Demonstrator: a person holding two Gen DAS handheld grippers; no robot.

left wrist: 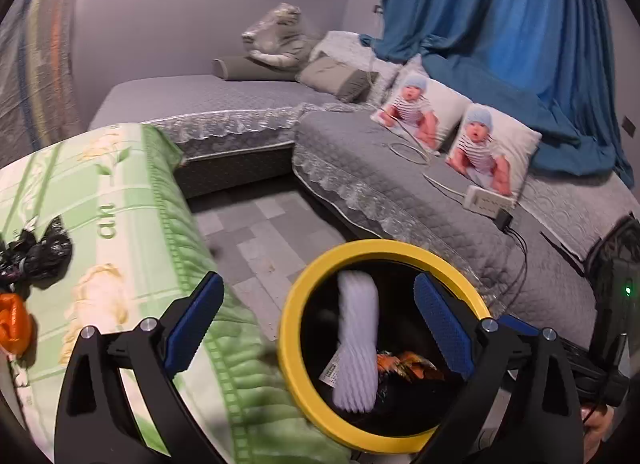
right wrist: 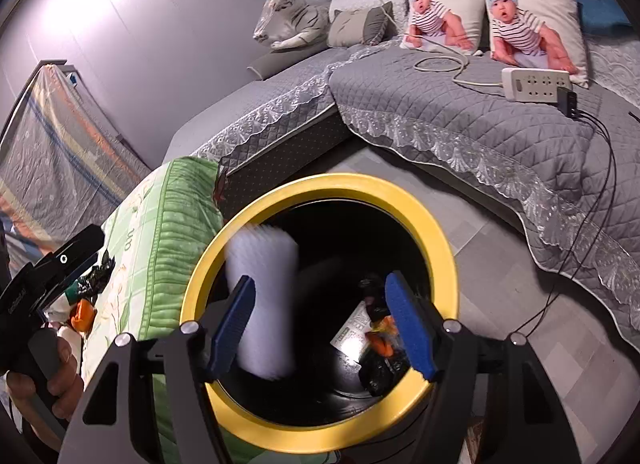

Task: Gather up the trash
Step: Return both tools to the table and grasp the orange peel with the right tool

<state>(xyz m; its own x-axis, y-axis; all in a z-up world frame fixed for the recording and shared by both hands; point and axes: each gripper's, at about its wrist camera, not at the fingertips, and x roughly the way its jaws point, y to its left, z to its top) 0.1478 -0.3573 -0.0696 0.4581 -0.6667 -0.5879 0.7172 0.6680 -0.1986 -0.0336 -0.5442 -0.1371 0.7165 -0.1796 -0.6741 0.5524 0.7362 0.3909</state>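
Step in hand: drop-off. Both sets of tongs hang over the yellow-rimmed bin (left wrist: 384,344).

Left tongs (left wrist: 320,328): spread wide, nothing between the pads. Right tongs (right wrist: 324,328): spread as well, pads clear of everything.

White foam sleeve (left wrist: 357,338): blurred, inside the rim at about 9 o'clock of the bin mouth in the right wrist view, touching neither pair of tongs. I judge it loose and falling into the bin.

Bin floor: orange wrapper (right wrist: 380,338), crumpled black bag (right wrist: 378,372) and a printed slip (right wrist: 352,330) already lie there, toward 4 o'clock.

Remaining trash: on the green floral cloth (left wrist: 132,200) covering the table, at 9 o'clock of the left wrist view, sit a knotted black bag (left wrist: 42,250) and an orange scrap (left wrist: 14,322), near each other, well apart from the bin.

Next move, by my reckoning: swing the left tongs over to that pair, keep them spread, settle around the black bag, pinch without snagging the cloth, then carry it back over the rim.
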